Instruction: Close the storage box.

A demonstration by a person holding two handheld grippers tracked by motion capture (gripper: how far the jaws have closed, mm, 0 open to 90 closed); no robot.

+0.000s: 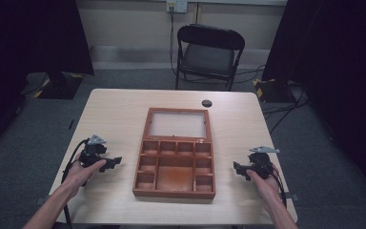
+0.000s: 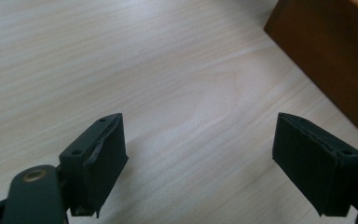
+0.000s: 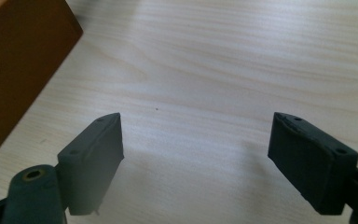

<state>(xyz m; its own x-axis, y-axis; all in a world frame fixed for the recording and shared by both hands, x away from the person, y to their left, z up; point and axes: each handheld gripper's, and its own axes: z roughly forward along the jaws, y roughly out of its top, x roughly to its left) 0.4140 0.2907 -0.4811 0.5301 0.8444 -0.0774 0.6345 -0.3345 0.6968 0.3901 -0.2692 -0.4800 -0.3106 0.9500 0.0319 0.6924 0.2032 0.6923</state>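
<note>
A brown wooden box (image 1: 174, 192) with several empty compartments lies open in the middle of the light wooden table (image 1: 114, 109). Its glass-paned lid (image 1: 177, 124) lies flat behind it. My left gripper (image 1: 114, 163) rests in a hand to the left of the box, pointing toward it. Its jaws (image 2: 198, 154) stand open over bare table, with the box's side wall (image 2: 326, 56) ahead on the right. My right gripper (image 1: 238, 169) is held to the right of the box. It is open too (image 3: 196, 154), with nothing between its jaws and the box wall (image 3: 14, 65) at the upper left.
A small black round disc (image 1: 207, 103) sits on the table behind the lid. A black folding chair (image 1: 209, 52) stands beyond the far edge. Dark curtains flank the room and cables lie on the grey floor at the right.
</note>
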